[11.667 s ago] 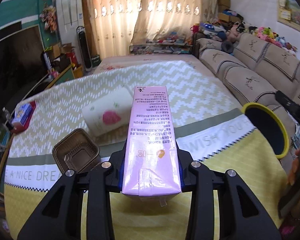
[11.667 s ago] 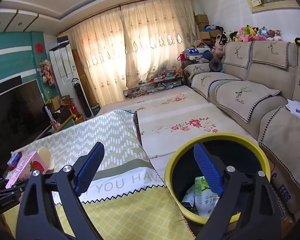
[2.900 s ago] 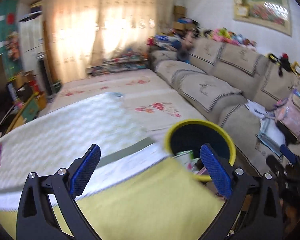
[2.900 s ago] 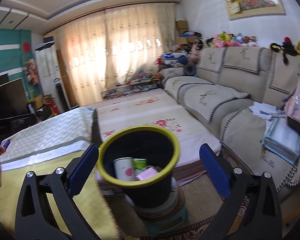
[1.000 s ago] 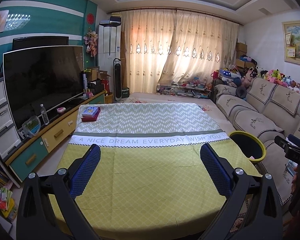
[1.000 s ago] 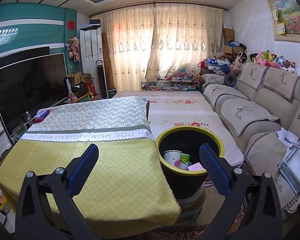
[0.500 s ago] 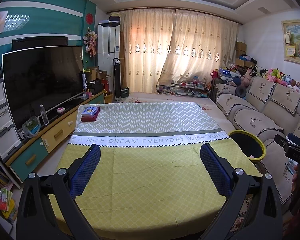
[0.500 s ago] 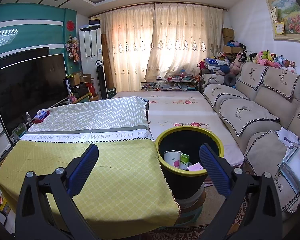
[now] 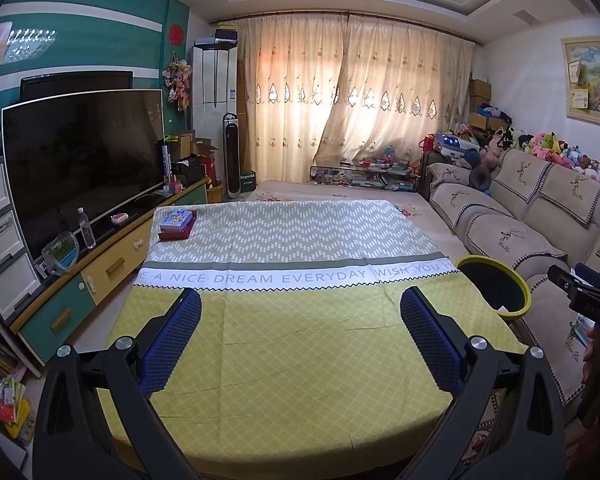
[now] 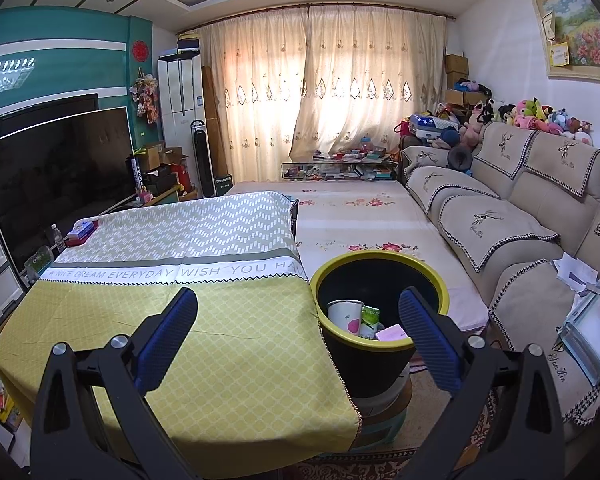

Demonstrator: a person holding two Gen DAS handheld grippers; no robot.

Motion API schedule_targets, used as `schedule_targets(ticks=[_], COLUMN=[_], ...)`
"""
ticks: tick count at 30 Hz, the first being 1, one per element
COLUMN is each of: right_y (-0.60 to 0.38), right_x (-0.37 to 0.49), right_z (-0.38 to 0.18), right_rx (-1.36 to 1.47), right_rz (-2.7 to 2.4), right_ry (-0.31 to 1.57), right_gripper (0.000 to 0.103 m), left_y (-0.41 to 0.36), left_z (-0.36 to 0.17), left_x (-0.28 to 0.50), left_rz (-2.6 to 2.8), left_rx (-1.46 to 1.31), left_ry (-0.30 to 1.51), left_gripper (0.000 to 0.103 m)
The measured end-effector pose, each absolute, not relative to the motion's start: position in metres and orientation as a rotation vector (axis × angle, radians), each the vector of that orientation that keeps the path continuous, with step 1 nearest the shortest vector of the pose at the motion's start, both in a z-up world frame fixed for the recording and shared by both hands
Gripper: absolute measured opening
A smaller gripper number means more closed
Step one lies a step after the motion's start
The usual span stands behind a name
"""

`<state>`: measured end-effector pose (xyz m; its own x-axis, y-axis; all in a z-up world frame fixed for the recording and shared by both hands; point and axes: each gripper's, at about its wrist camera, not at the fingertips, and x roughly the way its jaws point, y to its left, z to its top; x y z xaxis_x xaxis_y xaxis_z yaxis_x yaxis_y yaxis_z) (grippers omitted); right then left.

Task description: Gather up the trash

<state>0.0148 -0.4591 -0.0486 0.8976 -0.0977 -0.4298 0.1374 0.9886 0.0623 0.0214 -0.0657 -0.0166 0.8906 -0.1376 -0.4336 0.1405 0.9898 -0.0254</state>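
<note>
A black trash bin with a yellow rim (image 10: 380,276) stands at the table's right edge; it also shows in the left wrist view (image 9: 496,276). Inside it lie a white paper cup (image 10: 343,315), a green carton (image 10: 370,318) and a pink carton (image 10: 392,334). My left gripper (image 9: 300,334) is open and empty, held high above the near end of the table with the yellow and green cloth (image 9: 292,336). My right gripper (image 10: 298,330) is open and empty, above the table's right edge and the bin. It shows at the far right of the left wrist view (image 9: 580,286).
A red and blue box (image 9: 176,222) lies at the table's far left corner. A TV (image 9: 80,156) on a low cabinet runs along the left. A beige sofa (image 10: 500,216) runs along the right. The bin rests on a stool (image 10: 384,412).
Over the last second almost nothing moved. Earlier, the left gripper held the pink carton over the table; it now lies in the bin, and both grippers have drawn back.
</note>
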Motion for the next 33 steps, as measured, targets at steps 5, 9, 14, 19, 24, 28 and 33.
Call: schedule_targets(ticks=[5,9,14,19,24,28,33], right_y=[-0.4588,-0.4591,-0.4592,-0.4574,-0.4569,-0.4563,-0.4557], right_x=[0.0149,0.0159,0.0162,0.0167,0.0176,0.0184,0.0195], right_z=[-0.049,-0.0496,-0.0499,-0.0518,-0.0528,-0.0542,-0.0549], right_rx=[0.091,0.092,0.092,0.093,0.094,0.096,0.096], right_rz=[-0.121,-0.121,-0.122,-0.123,-0.123,-0.122,-0.121], right_ry=[0.442,0.443,0.444,0.444,0.445,0.445,0.447], right_gripper=[0.096,0.096,0.096,0.096,0.096,0.096,0.096], left_y=[-0.0658,-0.0659,-0.0657,-0.0658,-0.067,-0.0667,-0.0662], left_z=[-0.0176,-0.0188,-0.0194,-0.02,-0.0195,-0.0193,-0.0196], left_x=[0.0217,0.0226,0.0235,0.0246,0.0241,0.0257,0.0272], left_rz=[-0.147,-0.149,-0.151,-0.155,-0.159,-0.162,-0.166], left_rx=[0.009,0.008,0.009,0.01,0.013,0.013,0.012], left_ry=[0.449,0.453,0.456,0.458,0.458,0.461,0.464], left_gripper=[0.098,0.098,0.098,0.098,0.098,0.098,0.098])
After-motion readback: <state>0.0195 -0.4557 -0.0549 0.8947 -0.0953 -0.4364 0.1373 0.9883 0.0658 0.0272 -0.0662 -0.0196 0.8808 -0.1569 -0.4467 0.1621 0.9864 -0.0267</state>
